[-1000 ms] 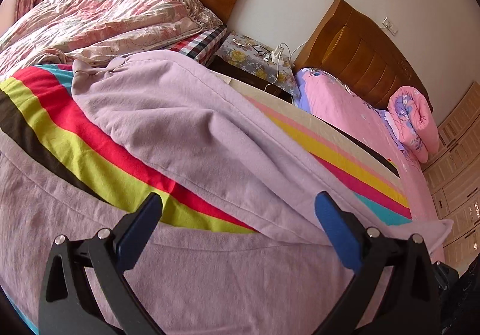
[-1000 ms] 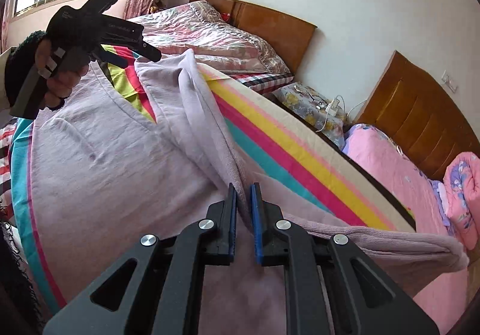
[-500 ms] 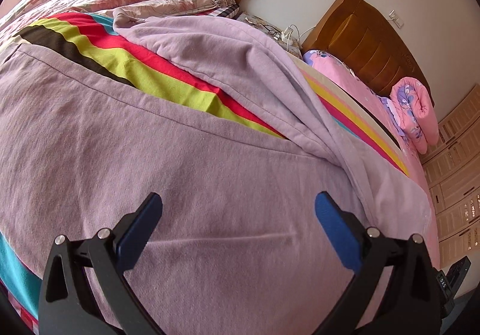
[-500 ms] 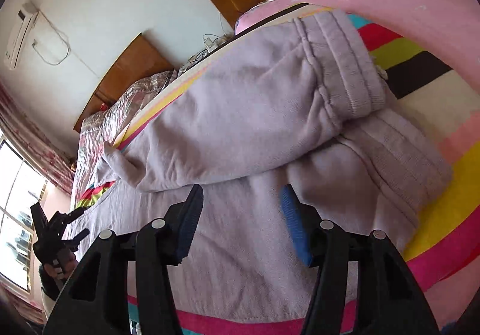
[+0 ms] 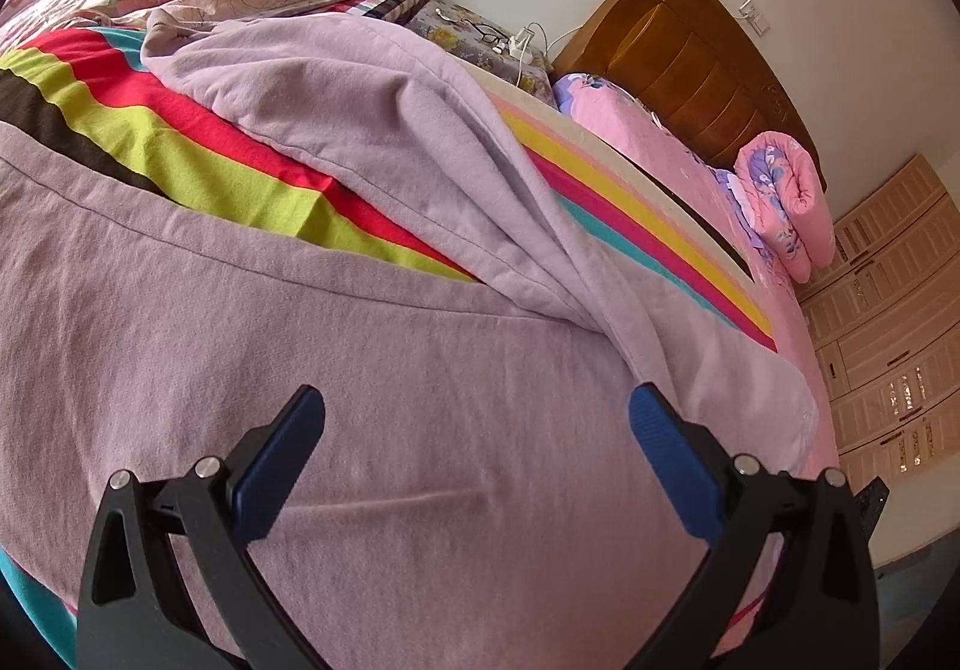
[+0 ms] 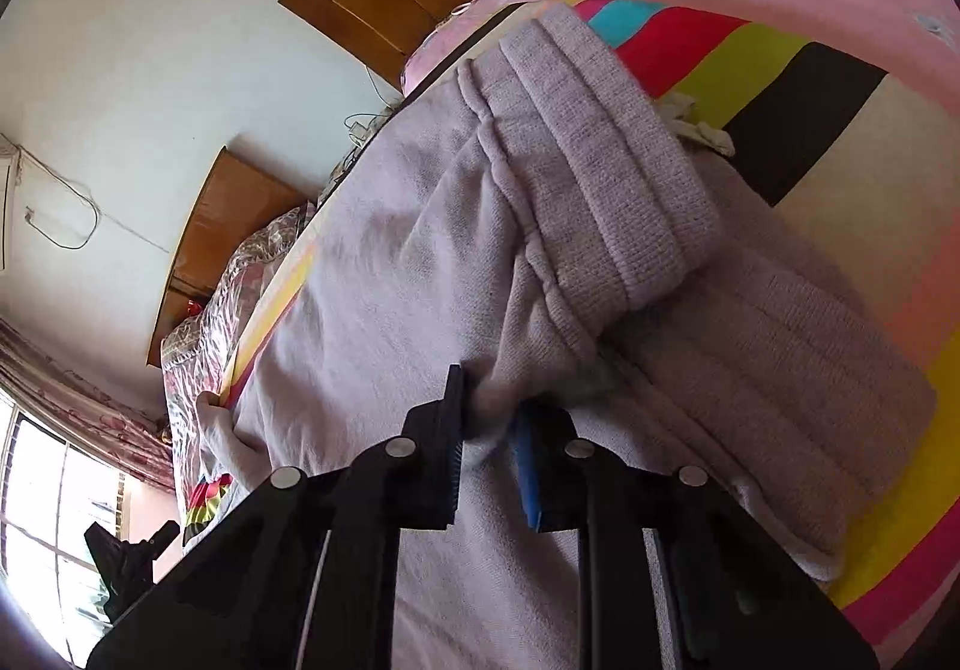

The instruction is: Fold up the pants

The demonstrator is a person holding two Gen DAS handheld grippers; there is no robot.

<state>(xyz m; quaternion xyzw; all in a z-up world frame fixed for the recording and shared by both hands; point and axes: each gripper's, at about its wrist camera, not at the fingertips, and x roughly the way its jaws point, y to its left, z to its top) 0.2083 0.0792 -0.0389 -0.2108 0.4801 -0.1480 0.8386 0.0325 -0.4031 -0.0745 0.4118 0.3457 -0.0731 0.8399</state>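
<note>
Fabric of lilac pants (image 6: 420,262) pinched between nearly closed jaws of right gripper (image 6: 489,430) just below ribbed waistband (image 6: 606,178), likely to lift that end for folding; left gripper (image 5: 477,418) spread wide, holding nothing, over near leg; pants lie across striped blanket (image 5: 198,154) on bed, one leg angled toward far edge

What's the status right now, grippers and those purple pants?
Left gripper open, over the pants. Right gripper shut on fabric near the ribbed waistband. Legs still apart on the striped blanket. Nothing blocking.
</note>
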